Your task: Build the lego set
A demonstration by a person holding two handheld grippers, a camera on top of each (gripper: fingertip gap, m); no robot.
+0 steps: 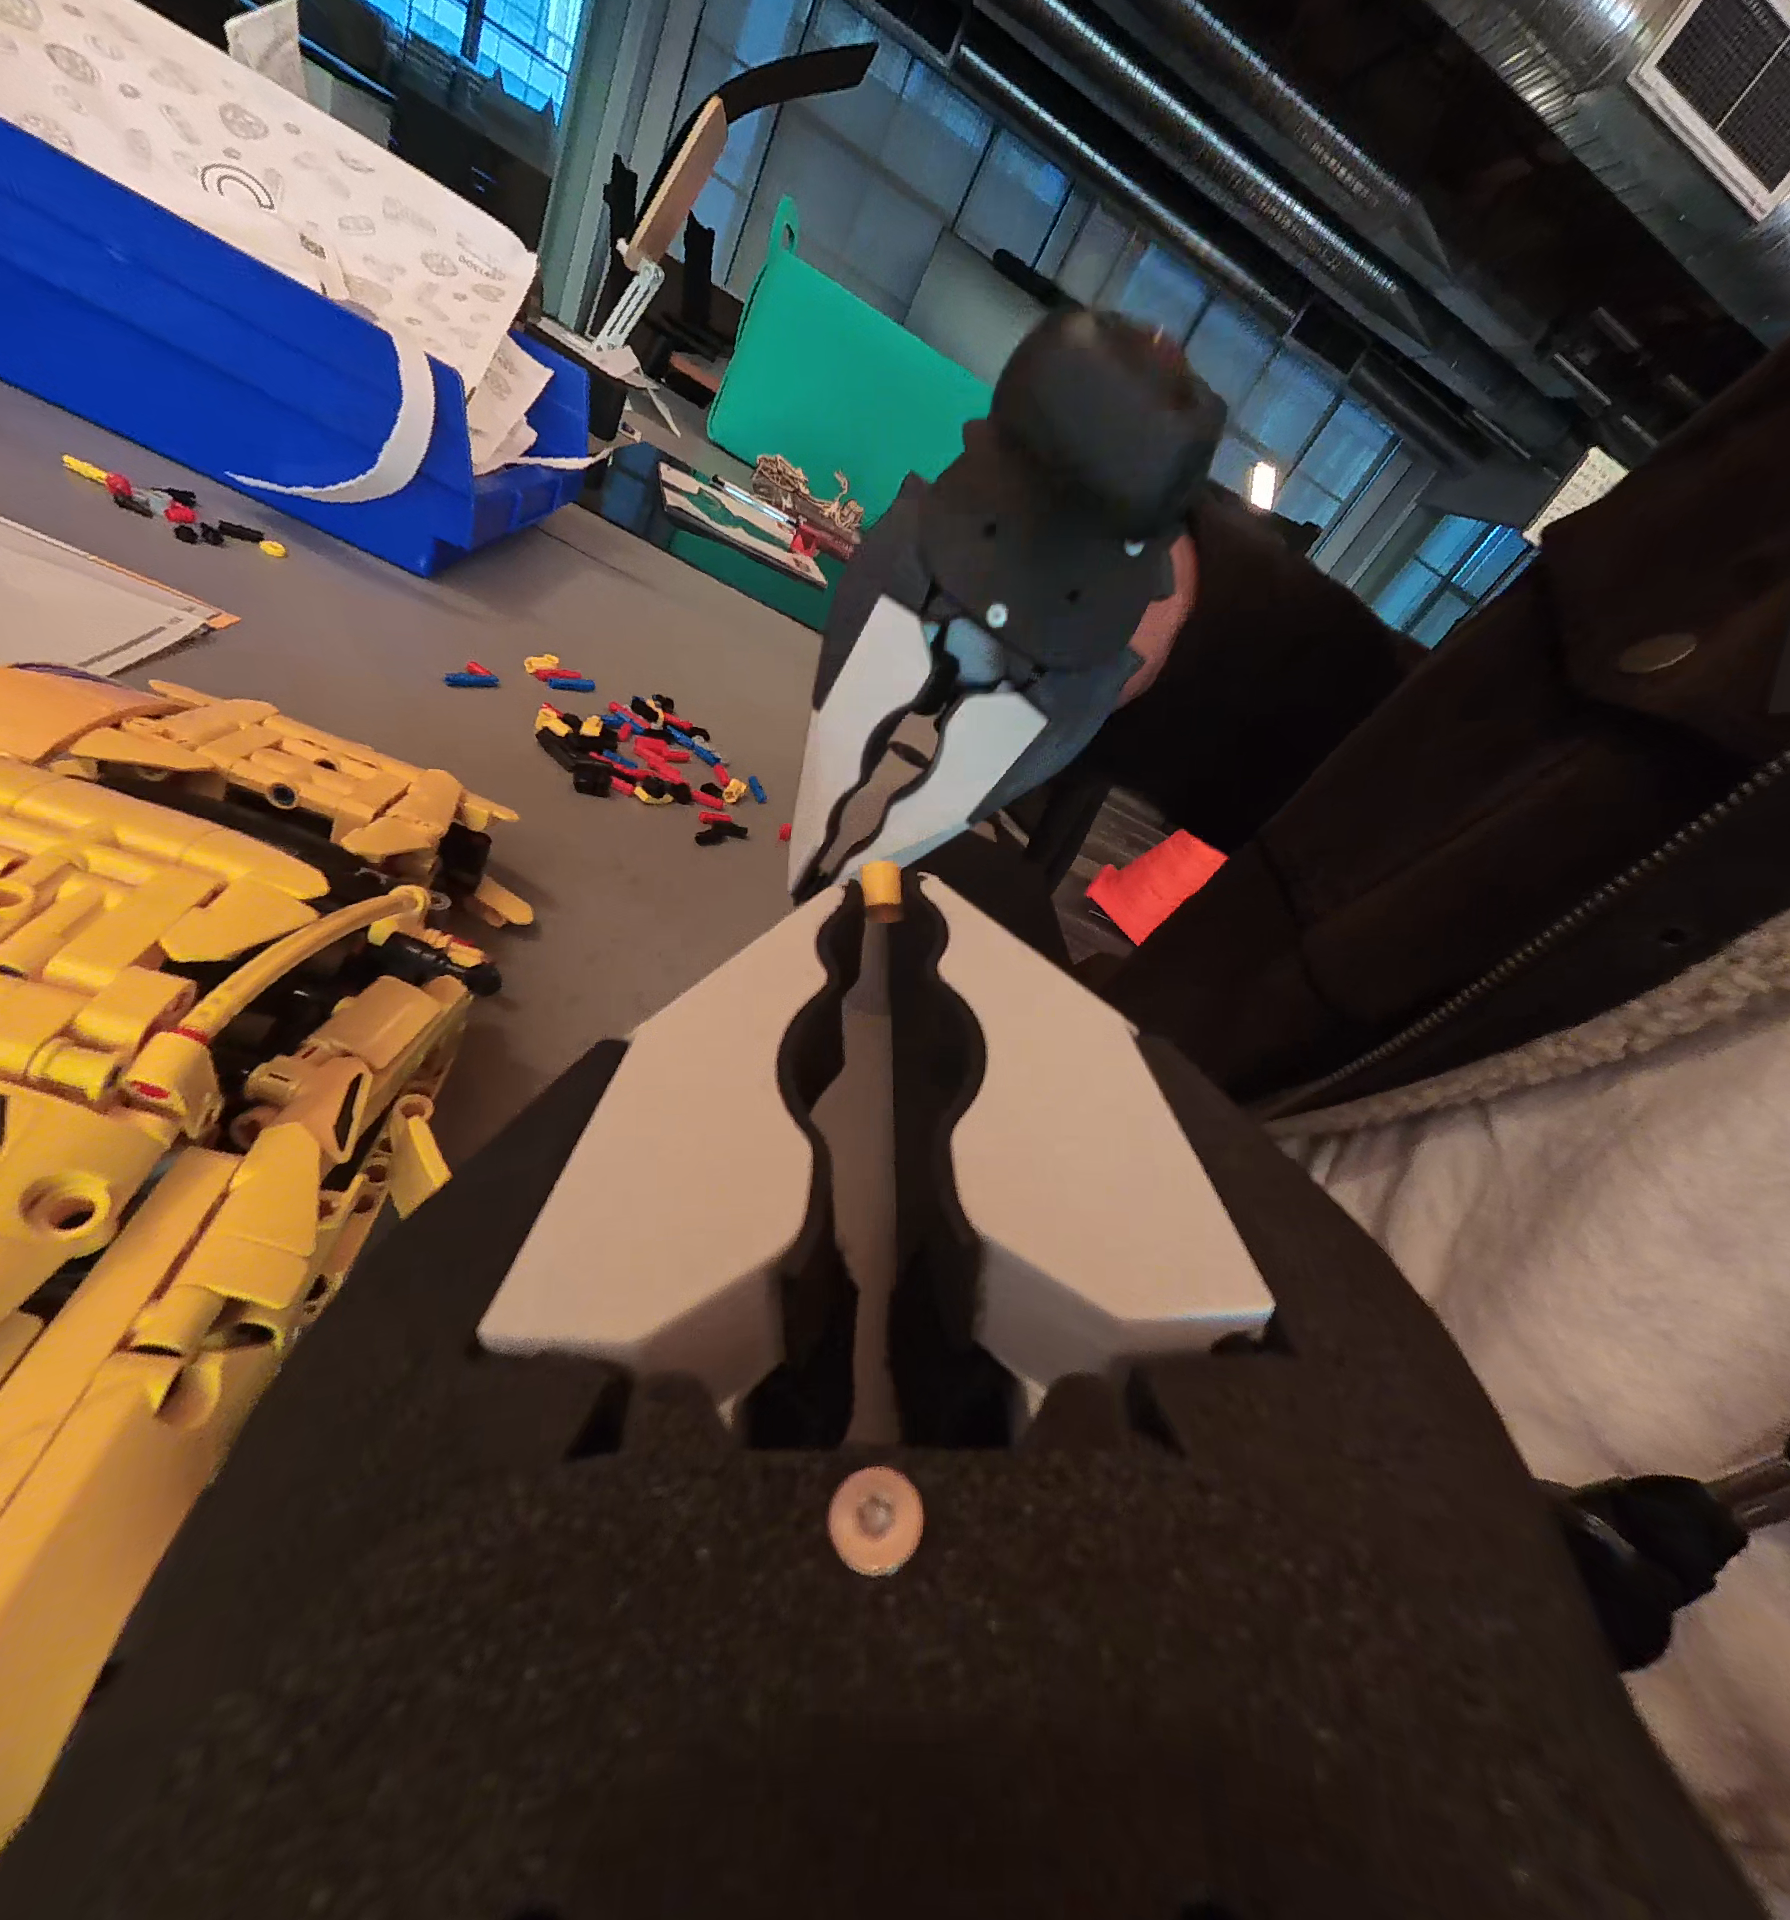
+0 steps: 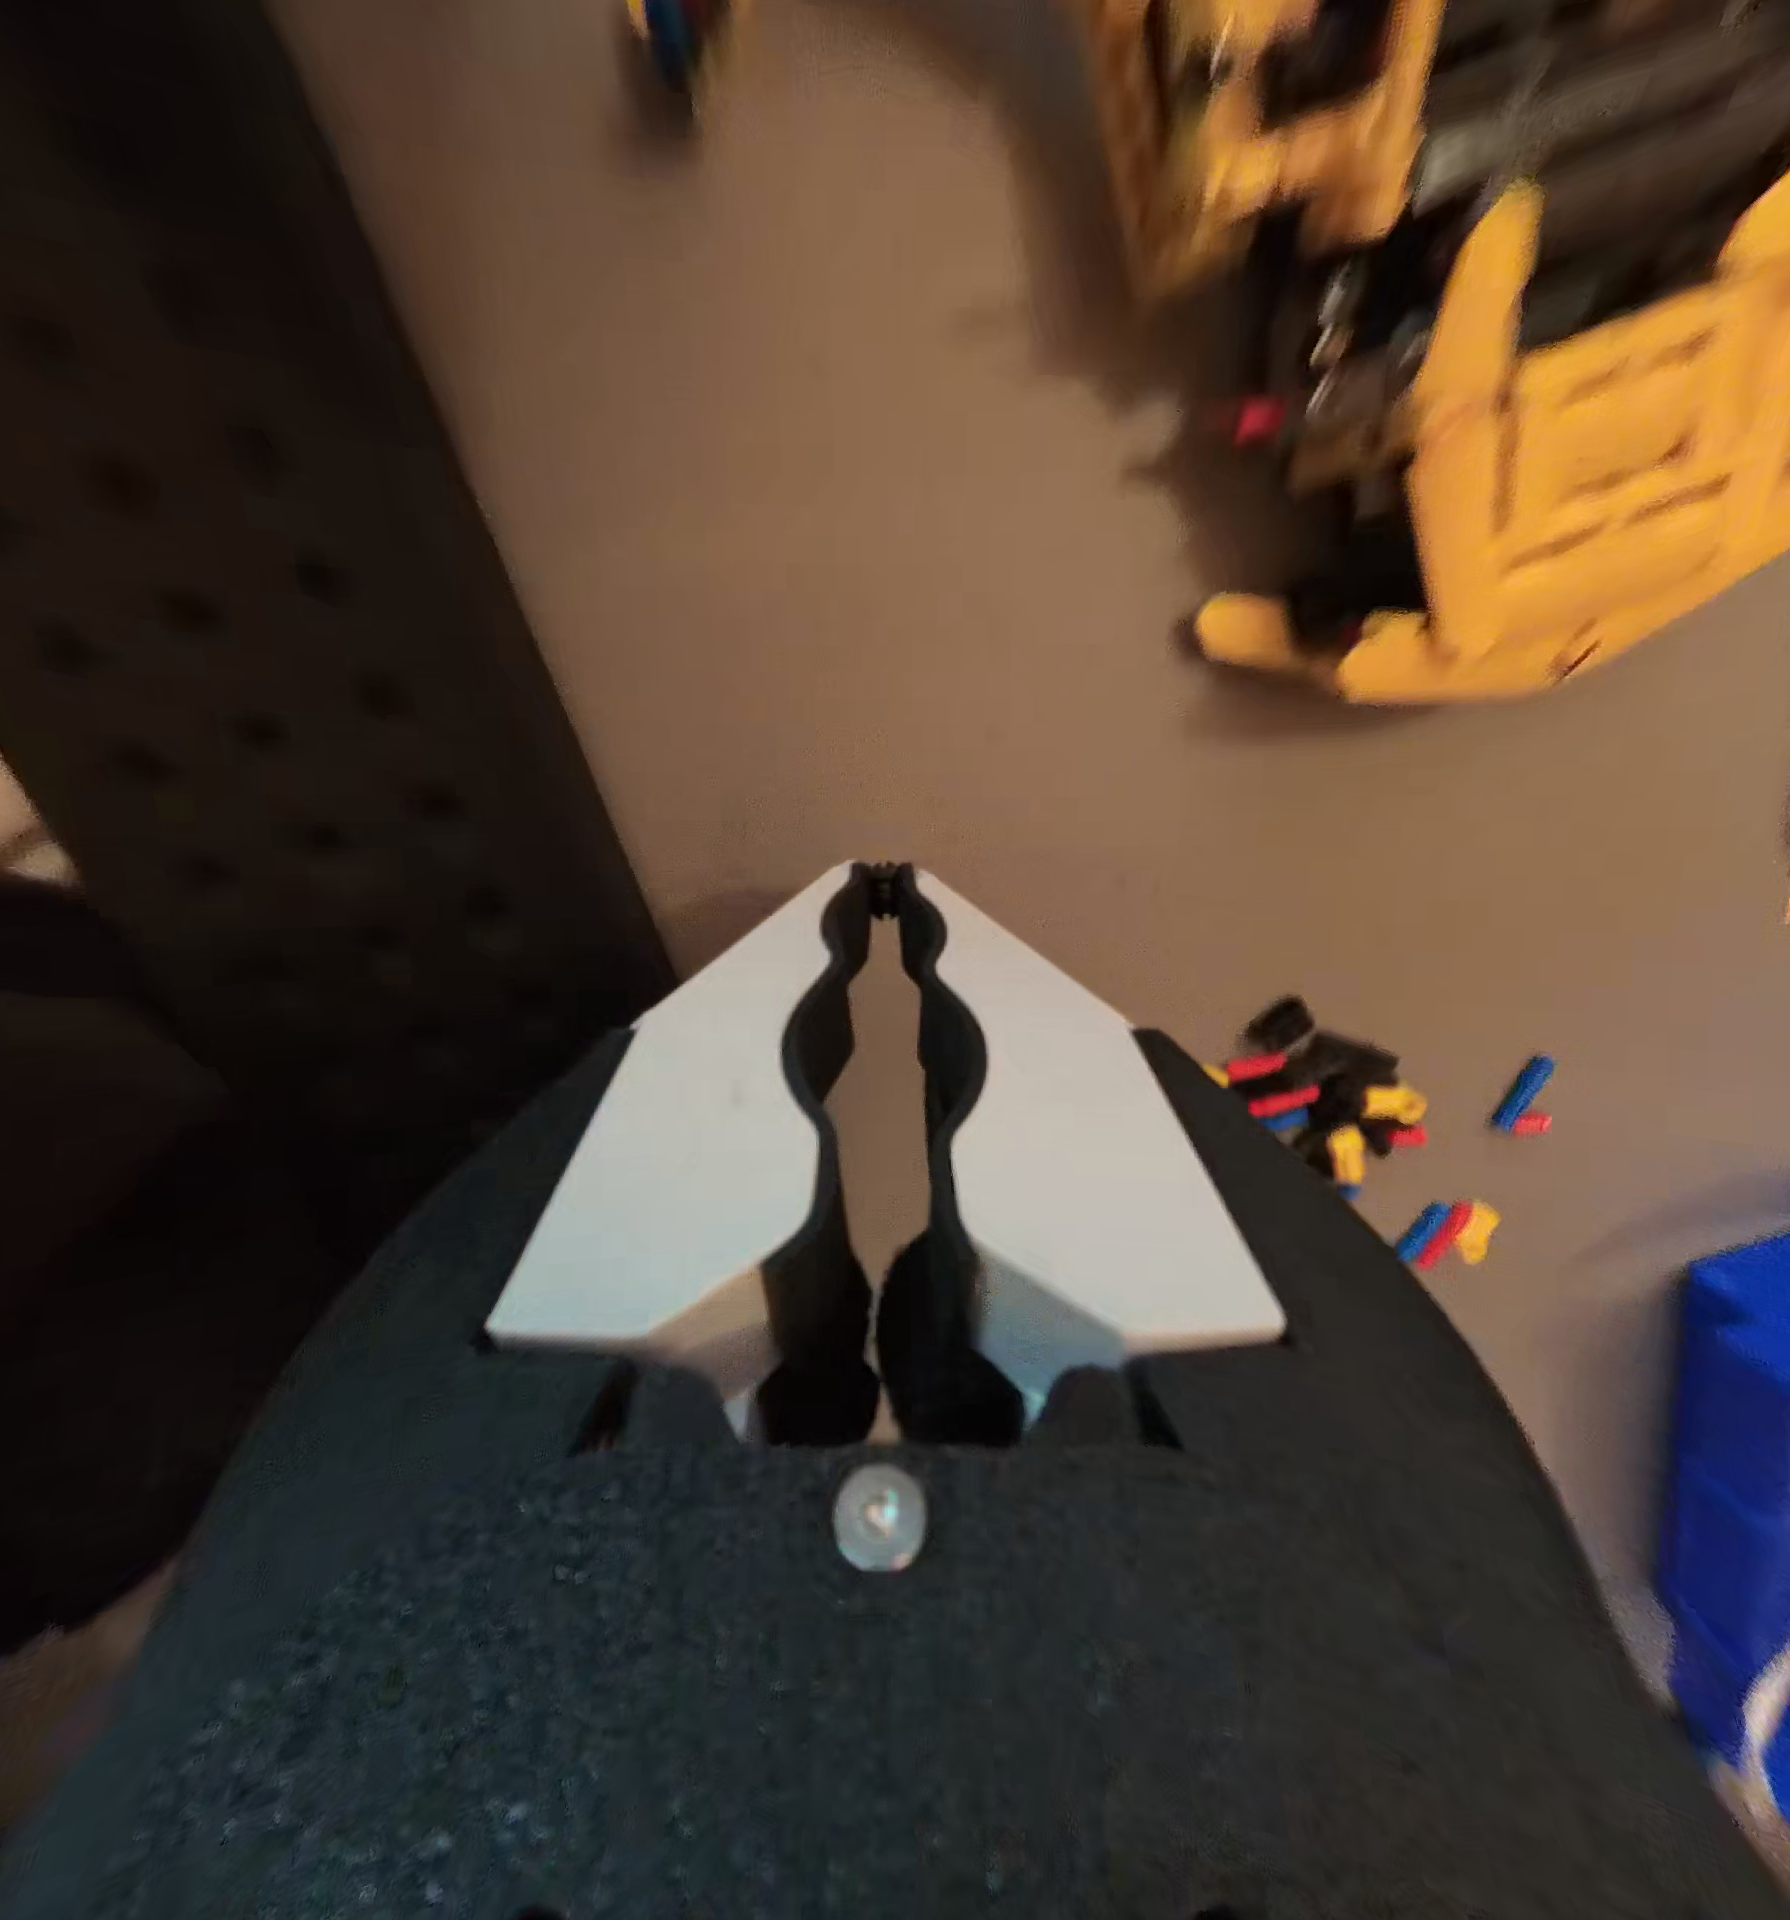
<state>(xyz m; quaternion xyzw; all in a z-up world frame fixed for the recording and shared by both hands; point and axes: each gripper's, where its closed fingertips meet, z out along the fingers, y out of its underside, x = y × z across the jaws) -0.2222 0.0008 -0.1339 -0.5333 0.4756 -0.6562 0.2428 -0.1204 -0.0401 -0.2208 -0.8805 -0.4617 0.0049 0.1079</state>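
My left gripper (image 1: 880, 920) is shut on a small tan peg (image 1: 883, 891) that sticks out past its tips, held above the table. My right gripper (image 2: 883, 881) is shut on a small black ridged piece (image 2: 883, 900). In the left wrist view the right gripper (image 1: 826, 871) points down, and its tips are almost touching the tan peg. The large yellow lego car (image 1: 143, 987) lies on the grey table to the left. It shows blurred in the right wrist view (image 2: 1556, 468) at the upper right.
A pile of small red, blue, black and yellow pieces (image 1: 652, 753) lies on the table (image 1: 371, 644), also in the right wrist view (image 2: 1327, 1101). A blue bin (image 1: 195, 332) holding paper stands behind. A booklet (image 1: 70, 603) lies at the left. A person's jacket (image 1: 1545, 1039) fills the right. The grippers' ends are close to 15 centimeters from one another.
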